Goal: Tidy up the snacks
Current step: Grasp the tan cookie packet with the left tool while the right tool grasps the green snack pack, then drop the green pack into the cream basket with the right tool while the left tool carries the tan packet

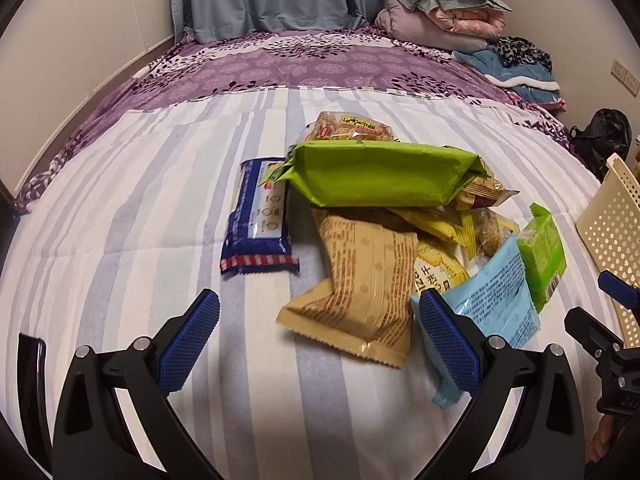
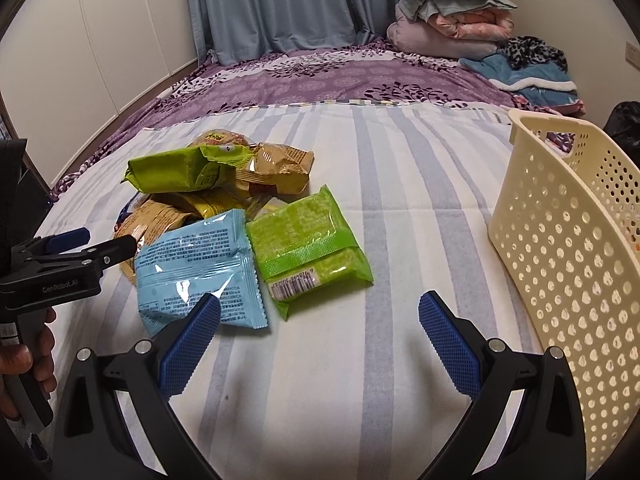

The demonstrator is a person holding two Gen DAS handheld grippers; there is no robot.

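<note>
Left wrist view: the left gripper point(image 1: 319, 332) hung spread wide over the bed point(image 1: 120, 240), a tan snack packet point(image 1: 360, 288) lying between its fingers. The right gripper point(image 2: 319, 334) gaped too, blue packet point(image 2: 196, 268) by its left finger, basket point(image 2: 568, 248) right.

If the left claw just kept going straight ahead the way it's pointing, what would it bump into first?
Probably the tan snack packet, which lies just ahead between the open fingers of the left gripper. The light blue packet sits by its right finger, so depth is hard to judge.
</note>
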